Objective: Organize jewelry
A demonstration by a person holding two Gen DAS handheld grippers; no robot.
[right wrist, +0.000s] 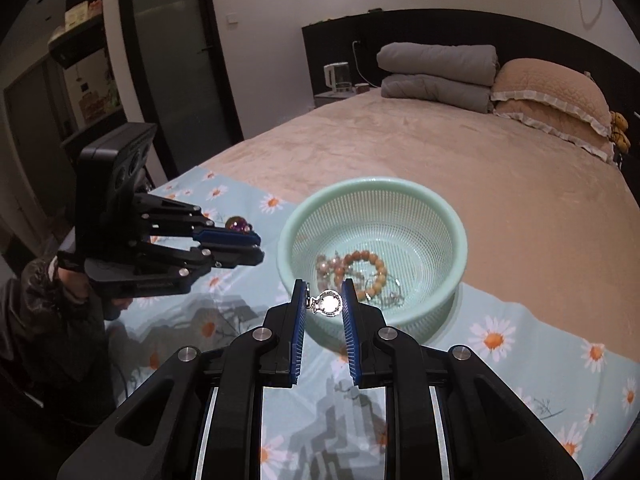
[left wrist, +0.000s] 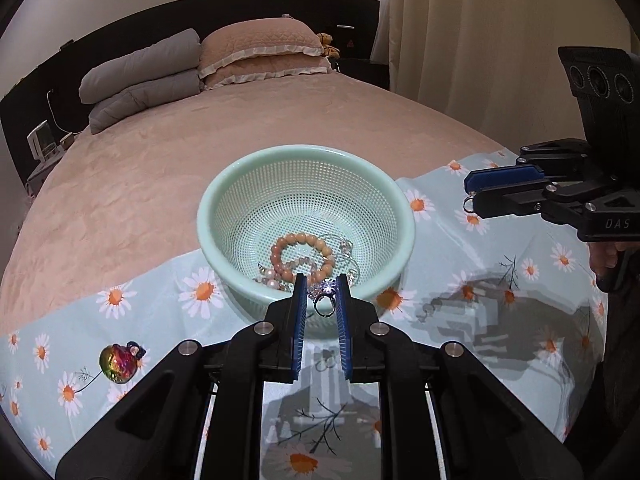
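A bed (left wrist: 160, 184) with a tan plush cover fills most of the room, with a dark headboard (right wrist: 440, 28) behind it. At its head lie two folded grey quilts (left wrist: 140, 84) and two tan frilled pillows (left wrist: 260, 56). A pale blue cloth printed with daisies (left wrist: 500, 320) is spread across the near end of the bed. On the cloth stands a mint-green mesh basket (left wrist: 248, 184), and in its bottom lie a bracelet of tan beads (left wrist: 302, 254) and a tangle of pearls and chains too small to sort out. Cream curtains (left wrist: 500, 20) hang at one side; a frosted glass door (right wrist: 172, 60) and dim shelves stand at the other.

The left gripper (left wrist: 322, 296) has its jaws nearly closed, pinching a silver ring (left wrist: 325, 304) with a sparkling stone, held in the air over the basket's near rim. The right gripper (right wrist: 325, 298) is likewise nearly closed on a small round silver pendant (right wrist: 329, 303); glare washes out its face. A shiny rainbow-coloured bead charm (left wrist: 118, 362) lies on the cloth well to the left of the basket. A small yellow toy (right wrist: 619, 128) beside the pillows is hard to identify. A hand in a dark sleeve (right wrist: 44, 304) behind the left gripper is mostly in shadow.
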